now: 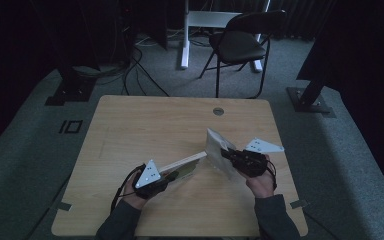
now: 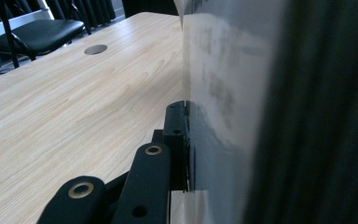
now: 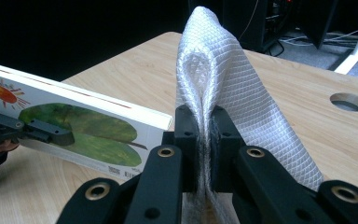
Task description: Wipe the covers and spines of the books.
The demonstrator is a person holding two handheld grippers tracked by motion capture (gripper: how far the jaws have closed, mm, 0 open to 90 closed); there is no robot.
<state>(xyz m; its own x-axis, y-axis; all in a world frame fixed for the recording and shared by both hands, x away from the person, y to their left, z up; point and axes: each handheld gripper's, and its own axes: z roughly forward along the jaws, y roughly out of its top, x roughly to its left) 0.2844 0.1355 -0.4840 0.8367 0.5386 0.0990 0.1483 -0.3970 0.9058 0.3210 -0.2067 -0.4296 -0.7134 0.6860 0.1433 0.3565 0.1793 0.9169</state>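
The wooden counter [image 1: 130, 135] carries little besides the two things in hand, both held toward its near right part, with a round cable hole [image 1: 218, 111] by the far edge and a black chair [image 1: 240, 42] standing on the floor beyond.

The book [image 3: 74, 126], a picture book with a sun and a green shape on its cover, is the larger thing. The left claw [image 1: 172, 176] is pinched on its near end, jaws pressed flat against the cover, so the book is held up off the counter and points its far end toward the right claw. In the left gripper view the cover stands as a wall right beside the jaw, which suggests the grip sits on the book's edge so the rest stays free to slide forward.

The white padded mailing bag [image 3: 223, 79] is smaller. The right claw [image 3: 204, 135] is shut on one layer of it, the bubble lining bunched between the jaws, and holds it upright near the right edge of the counter. That probably keeps the mouth lifted and turned toward the book; whether the mouth is truly open is hard to judge from the dim high view.

The book's far end sits just at the bag, touching or nearly so, lined up for going in.
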